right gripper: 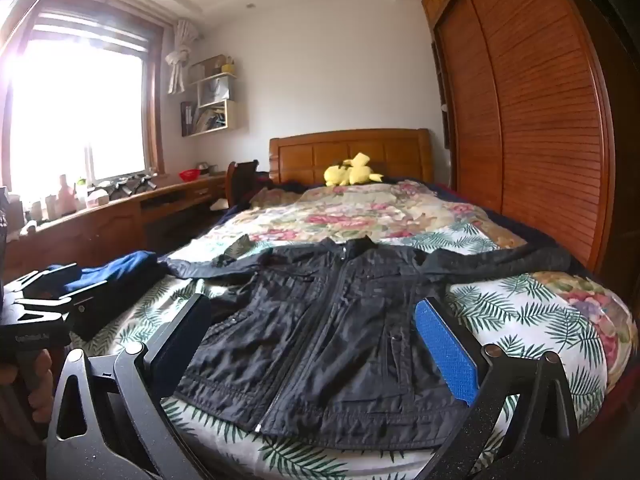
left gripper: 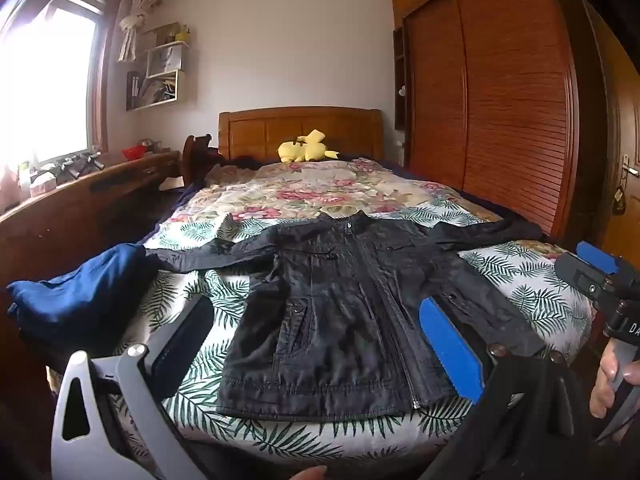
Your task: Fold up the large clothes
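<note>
A: Currently, where is the black jacket [left gripper: 340,312] lying?

B: It is lying flat at the bed's [right gripper: 532,320] foot edge, sleeves spread (ready for folding). The left gripper [left gripper: 316,344] and right gripper [right gripper: 316,344] are hovering fully open, holding nothing.

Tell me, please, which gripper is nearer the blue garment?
Left. The left gripper hovers right beside the blue garment at the bed's left edge; the right gripper is across the black jacket.

Jacket [left gripper: 344,312] flat on bed [left gripper: 532,280], plush toy [left gripper: 306,151] behind
</note>
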Demonstrator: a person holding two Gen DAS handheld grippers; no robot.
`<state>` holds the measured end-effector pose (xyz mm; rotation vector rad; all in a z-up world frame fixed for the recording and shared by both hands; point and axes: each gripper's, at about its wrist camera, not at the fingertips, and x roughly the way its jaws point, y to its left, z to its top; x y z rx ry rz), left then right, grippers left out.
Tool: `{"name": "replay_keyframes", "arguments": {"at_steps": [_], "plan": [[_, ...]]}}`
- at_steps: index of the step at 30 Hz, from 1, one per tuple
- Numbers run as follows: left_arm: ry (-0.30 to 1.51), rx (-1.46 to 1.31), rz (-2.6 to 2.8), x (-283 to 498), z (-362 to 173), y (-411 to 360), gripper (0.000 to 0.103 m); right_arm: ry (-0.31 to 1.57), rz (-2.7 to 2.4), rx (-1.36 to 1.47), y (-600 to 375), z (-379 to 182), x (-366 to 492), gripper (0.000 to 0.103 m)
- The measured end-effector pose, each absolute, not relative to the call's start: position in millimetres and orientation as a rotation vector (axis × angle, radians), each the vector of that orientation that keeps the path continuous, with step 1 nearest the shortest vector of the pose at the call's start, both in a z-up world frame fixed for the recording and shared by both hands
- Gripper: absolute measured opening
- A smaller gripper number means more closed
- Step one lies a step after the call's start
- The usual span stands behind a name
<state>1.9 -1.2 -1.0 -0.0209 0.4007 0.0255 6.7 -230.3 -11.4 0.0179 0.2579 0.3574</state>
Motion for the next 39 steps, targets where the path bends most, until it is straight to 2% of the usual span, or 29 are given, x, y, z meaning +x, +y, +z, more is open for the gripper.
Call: {"name": "replay_keyframes", "arguments": {"at_steps": [39], "plan": [[0.368, -0.022, 0.030, -6.8, 5.7, -4.5, 0.103, 0.277, 0.357, 0.011, -229.9, -15.2, 3.7, 0.103]]}}
